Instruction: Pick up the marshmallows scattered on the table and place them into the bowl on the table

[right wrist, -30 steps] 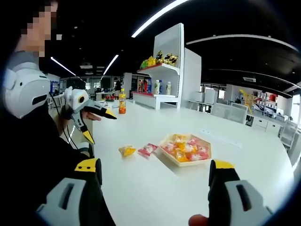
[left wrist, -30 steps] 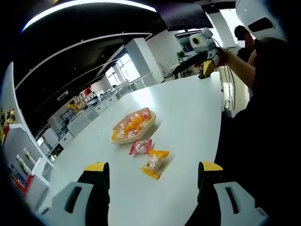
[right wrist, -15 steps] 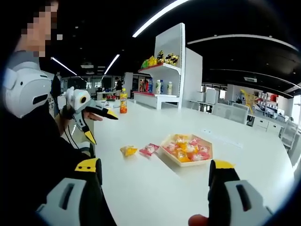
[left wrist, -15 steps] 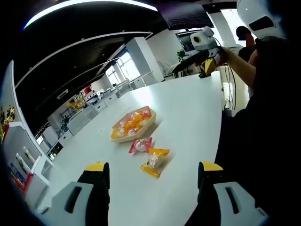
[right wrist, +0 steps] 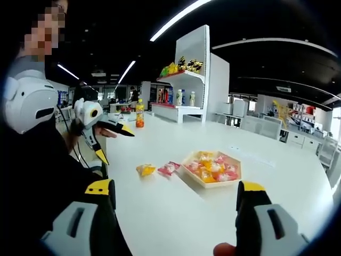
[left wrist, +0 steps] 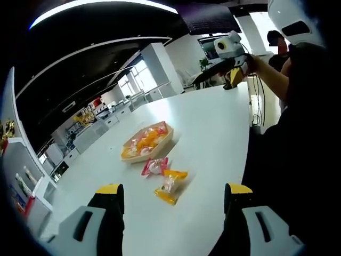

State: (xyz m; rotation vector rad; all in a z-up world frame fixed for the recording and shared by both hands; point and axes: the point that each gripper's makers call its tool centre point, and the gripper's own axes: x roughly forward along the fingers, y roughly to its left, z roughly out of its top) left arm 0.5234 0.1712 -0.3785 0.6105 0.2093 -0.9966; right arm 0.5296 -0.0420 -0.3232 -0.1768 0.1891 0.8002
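white table (left wrist: 213, 133); both tools (left wrist: 169, 213) (right wrist: 176, 210) hover above, jaws apart.

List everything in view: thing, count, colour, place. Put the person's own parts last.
Wooden hexagonal bowl: one, tan, mid-table, filled with pink and orange wrapped marshmallows.
Pink-wrapped marshmallow packet: one, pink, on the table beside the bowl.
Orange-wrapped marshmallow packet: one, orange-yellow, just beyond the pink one from the bowl.
Orange drink bottle: one, orange, far table edge.
White display shelf: one, white, behind the table, holding colourful goods.
White table: one, white, under everything.
Left claw: one, grey with yellow tips, open, above the table.
Right claw: one, same colours, open, above the table.
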